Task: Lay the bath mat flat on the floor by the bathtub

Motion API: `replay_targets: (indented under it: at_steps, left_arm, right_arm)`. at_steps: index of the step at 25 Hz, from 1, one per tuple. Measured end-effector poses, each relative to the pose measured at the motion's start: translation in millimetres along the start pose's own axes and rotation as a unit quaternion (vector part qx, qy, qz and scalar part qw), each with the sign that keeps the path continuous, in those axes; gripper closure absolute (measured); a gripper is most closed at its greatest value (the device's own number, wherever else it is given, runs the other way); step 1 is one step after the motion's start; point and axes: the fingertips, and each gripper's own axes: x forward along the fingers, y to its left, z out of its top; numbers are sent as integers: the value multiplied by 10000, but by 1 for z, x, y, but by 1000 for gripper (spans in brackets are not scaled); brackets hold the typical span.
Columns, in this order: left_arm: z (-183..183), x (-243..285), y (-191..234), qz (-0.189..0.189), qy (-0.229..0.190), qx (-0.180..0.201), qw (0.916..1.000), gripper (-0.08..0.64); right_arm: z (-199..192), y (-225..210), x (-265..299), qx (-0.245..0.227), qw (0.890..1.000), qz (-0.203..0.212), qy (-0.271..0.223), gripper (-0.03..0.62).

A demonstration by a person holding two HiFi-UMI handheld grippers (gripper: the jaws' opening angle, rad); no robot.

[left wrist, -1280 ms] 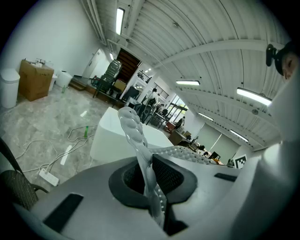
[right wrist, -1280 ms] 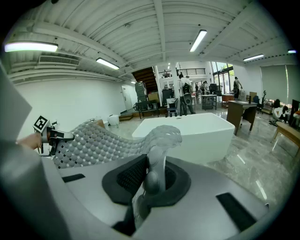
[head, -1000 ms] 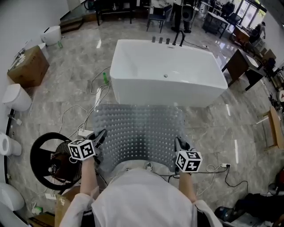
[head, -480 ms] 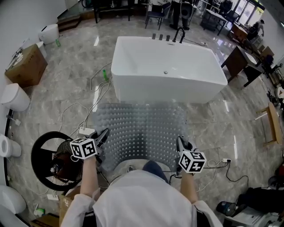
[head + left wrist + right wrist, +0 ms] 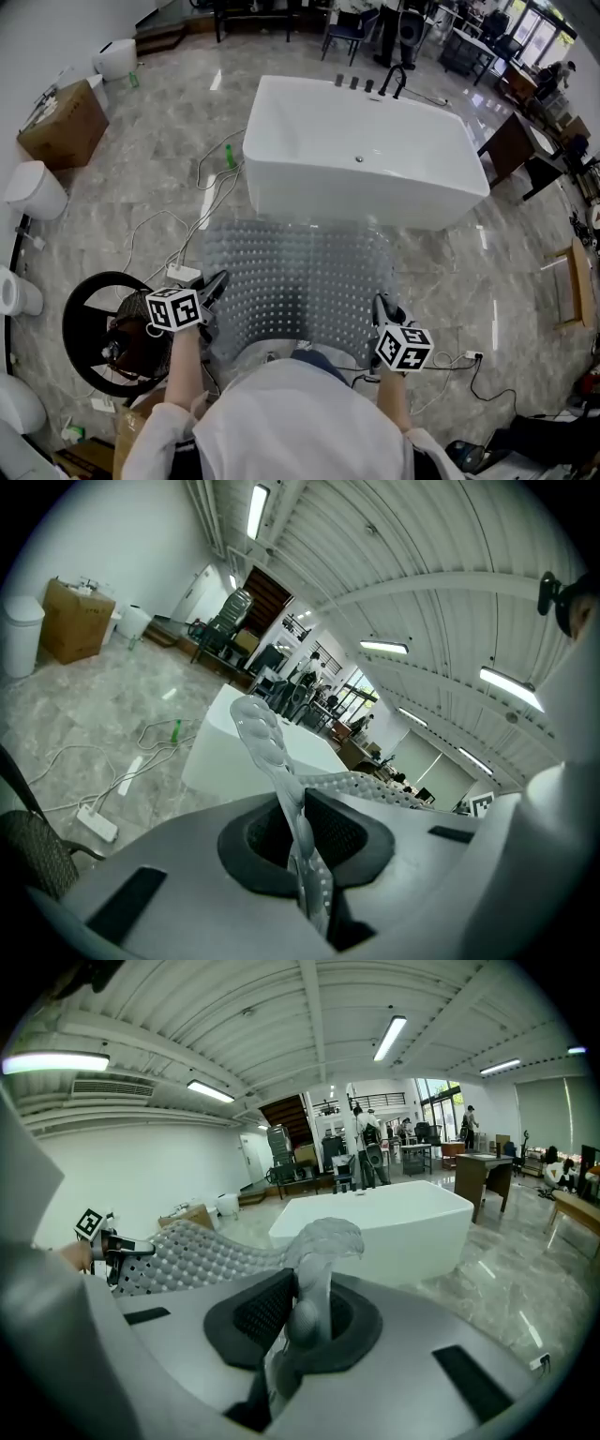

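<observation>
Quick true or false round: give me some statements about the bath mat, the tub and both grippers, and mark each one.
1. The left gripper is shut on an edge of the bath mat. True.
2. The right gripper is open and empty. False: it is shut on the mat's other near corner.
3. The mat lies inside the bathtub. False: it is held between the grippers outside the tub, in front of it.
4. A cardboard box stands on the floor at the left of the head view. True.
</observation>
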Motion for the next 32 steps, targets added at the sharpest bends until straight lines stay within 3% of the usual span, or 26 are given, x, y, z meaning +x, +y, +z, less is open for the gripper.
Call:
replay_targets:
  at_steps: [10, 19, 32]
  left_arm:
    - [36, 62, -10, 162, -67, 50, 9998, 517]
    - [30, 94, -22, 323, -164, -188, 9992, 517]
    - [57, 99, 27, 383, -15, -292, 9988, 515]
  right_arm:
    - [31, -40, 56, 6, 9997, 244, 34, 549]
    - [42, -81, 81, -43, 9991, 387, 155, 549]
    - [51, -51, 122, 83, 9990, 361, 264, 549]
